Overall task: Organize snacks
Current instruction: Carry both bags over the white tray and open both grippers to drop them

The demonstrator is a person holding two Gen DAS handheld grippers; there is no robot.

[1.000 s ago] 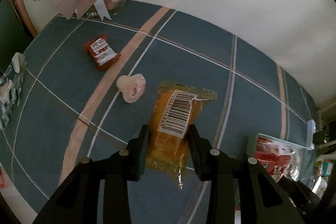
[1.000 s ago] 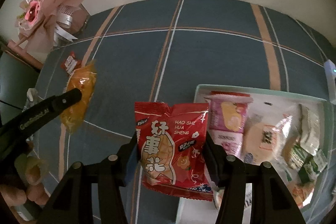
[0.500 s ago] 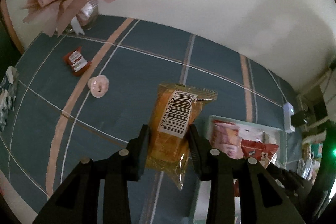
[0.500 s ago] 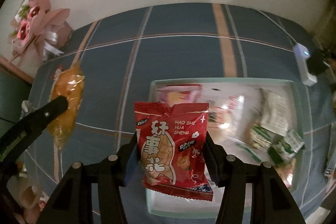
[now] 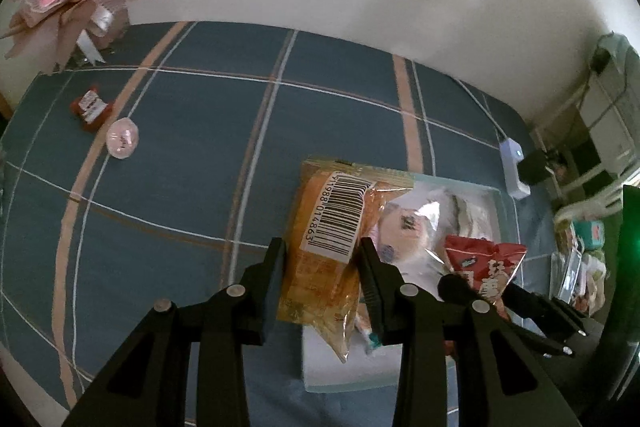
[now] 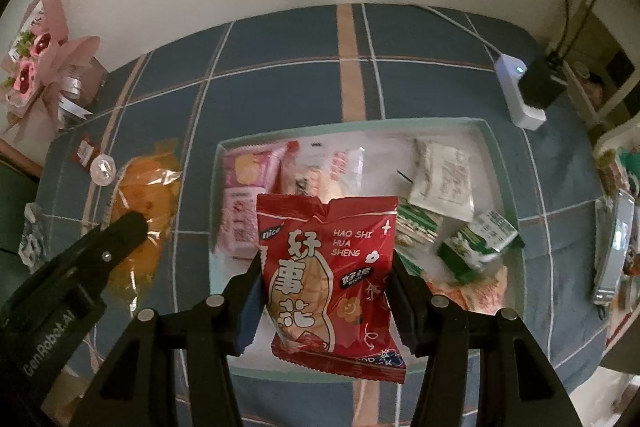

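An orange snack packet [image 5: 328, 247] was held between the jaws of the left gripper [image 5: 322, 259], above the near left edge of the tray [image 6: 496, 147]. One red peanut bag [image 6: 328, 263] was clamped in the right gripper [image 6: 326, 291] over the tray. Two small snacks, a red packet [image 5: 90, 107] and a pink sweet [image 5: 122, 139], were left on the blue cloth [image 5: 180, 147].

Red peanut pkt [image 6: 330, 279] upright over tray [image 6: 496, 163]; orange bread pkt [image 5: 328, 239], barcode up, at tray's 9 o'clock edge.

Both grippers up and loaded

Left gripper [image 5: 322, 261] has its fingers squeezed on an orange snack pack [image 5: 332, 227], right gripper [image 6: 326, 277] is pinching a red peanut bag [image 6: 332, 275], both held side by side in the air
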